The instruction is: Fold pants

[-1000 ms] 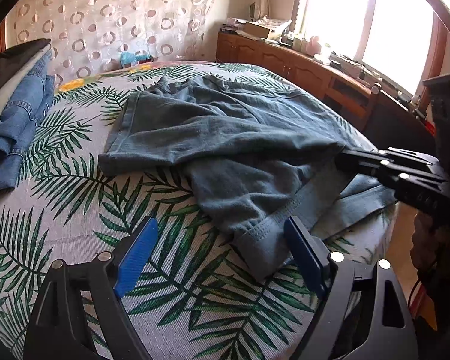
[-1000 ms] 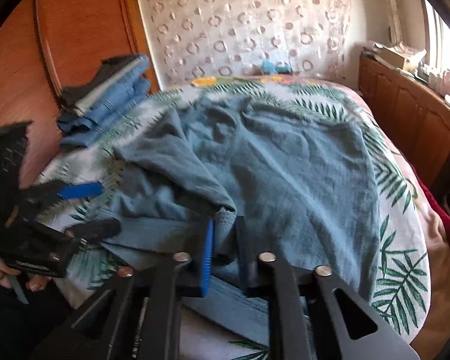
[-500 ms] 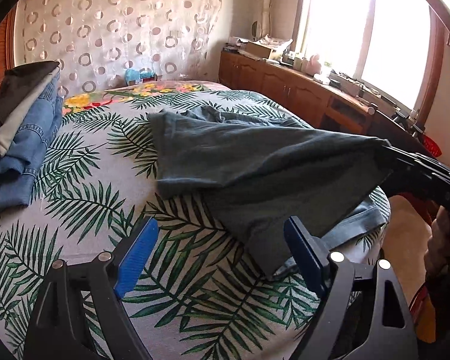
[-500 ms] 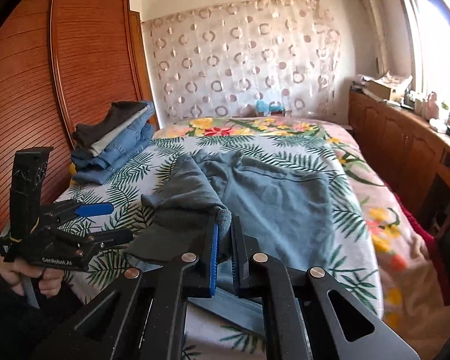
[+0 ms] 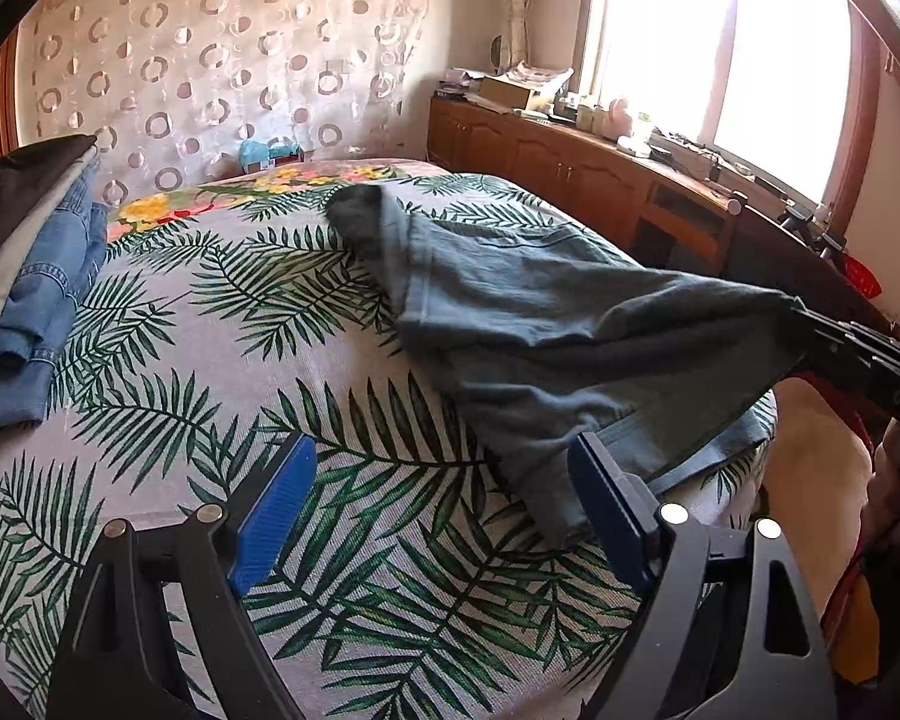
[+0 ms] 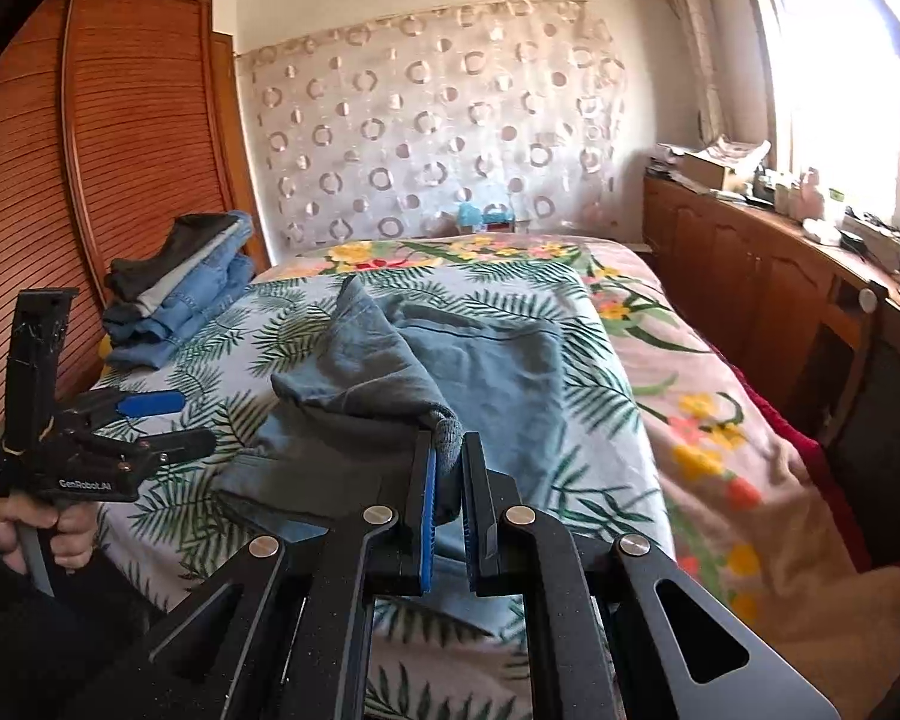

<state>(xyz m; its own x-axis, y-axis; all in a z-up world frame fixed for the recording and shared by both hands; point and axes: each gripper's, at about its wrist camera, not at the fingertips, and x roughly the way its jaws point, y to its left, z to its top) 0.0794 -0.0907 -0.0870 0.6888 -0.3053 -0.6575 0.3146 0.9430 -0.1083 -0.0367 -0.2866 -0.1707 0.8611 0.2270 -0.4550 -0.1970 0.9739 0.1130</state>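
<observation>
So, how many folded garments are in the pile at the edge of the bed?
4 can be told apart in the pile: a black one on top, a grey one under it, then two blue denim ones. More may be hidden between them.

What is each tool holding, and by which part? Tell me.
The right tool is shut on the grey-blue pants, pinching a bunched fabric edge and lifting it off the bed. The left tool is open, holding nothing.
</observation>
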